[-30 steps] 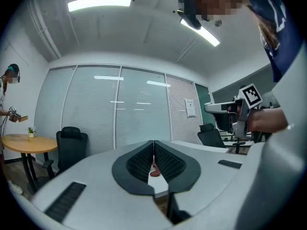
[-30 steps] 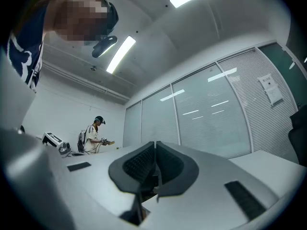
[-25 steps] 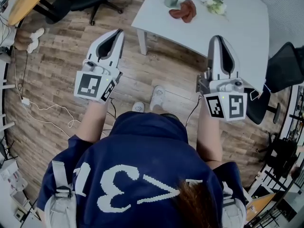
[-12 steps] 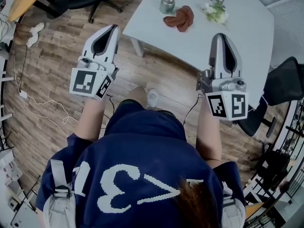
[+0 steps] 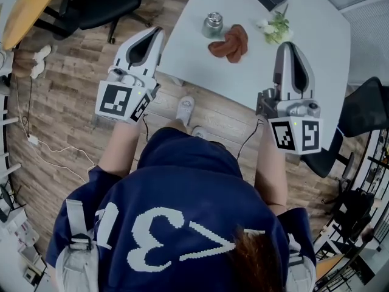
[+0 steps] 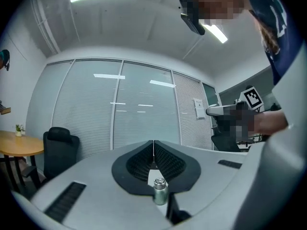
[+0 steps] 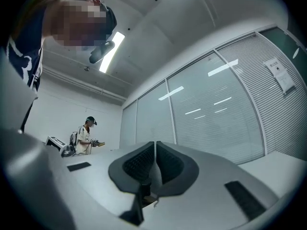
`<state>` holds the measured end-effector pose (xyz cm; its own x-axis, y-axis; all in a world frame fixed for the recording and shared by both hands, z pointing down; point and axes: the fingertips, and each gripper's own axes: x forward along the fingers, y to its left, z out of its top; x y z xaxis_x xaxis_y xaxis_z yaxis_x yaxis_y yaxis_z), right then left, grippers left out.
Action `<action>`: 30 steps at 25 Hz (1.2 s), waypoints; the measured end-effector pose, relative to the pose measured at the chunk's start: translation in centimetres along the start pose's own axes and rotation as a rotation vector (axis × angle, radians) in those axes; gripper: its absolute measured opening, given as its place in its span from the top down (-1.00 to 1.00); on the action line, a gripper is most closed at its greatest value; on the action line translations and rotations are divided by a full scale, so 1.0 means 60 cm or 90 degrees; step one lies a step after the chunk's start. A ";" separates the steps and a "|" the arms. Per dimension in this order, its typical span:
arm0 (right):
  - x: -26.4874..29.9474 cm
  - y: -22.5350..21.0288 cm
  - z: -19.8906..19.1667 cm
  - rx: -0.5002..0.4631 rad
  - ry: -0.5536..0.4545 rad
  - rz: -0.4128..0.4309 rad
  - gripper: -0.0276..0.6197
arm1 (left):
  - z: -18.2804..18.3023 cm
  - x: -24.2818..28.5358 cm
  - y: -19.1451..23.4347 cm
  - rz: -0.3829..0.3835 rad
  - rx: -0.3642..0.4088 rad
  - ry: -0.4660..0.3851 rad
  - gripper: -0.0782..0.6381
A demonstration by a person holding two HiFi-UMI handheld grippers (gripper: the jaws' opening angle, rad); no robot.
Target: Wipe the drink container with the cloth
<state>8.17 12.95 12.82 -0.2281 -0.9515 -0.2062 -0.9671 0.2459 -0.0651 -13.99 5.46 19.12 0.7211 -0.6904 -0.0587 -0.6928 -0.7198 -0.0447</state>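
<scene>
Beside the table [image 5: 316, 29], left tongs [image 5: 158, 31] pressed together, empty; right tongs [image 5: 285, 45] pressed together, empty

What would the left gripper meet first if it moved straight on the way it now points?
Likely the drink container, which stands almost dead ahead, slightly low of the shut left gripper; depth is unclear.

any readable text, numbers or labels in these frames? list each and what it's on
"31": large white characters on the back of the navy shirt; the characters on either side are unclear.
Paper notice on the glass wall: too small to read.
Marker cubes: square patterns only, no words.
</scene>
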 end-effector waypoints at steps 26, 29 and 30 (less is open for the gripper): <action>0.204 -0.179 -0.056 0.019 0.025 0.052 0.82 | -0.052 0.284 0.018 -0.107 -0.075 0.034 0.73; 0.217 -0.200 -0.076 0.025 0.043 0.069 0.81 | -0.050 0.310 0.009 -0.107 -0.085 0.031 0.73; 0.219 -0.205 -0.085 0.029 0.049 0.071 0.81 | -0.054 0.317 0.005 -0.107 -0.074 0.037 0.73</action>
<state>16.49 -3.50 15.86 -0.3436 -0.9287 -0.1394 -0.9295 0.3575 -0.0910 -0.46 -8.09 21.22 0.8281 -0.5605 -0.0029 -0.5591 -0.8264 0.0668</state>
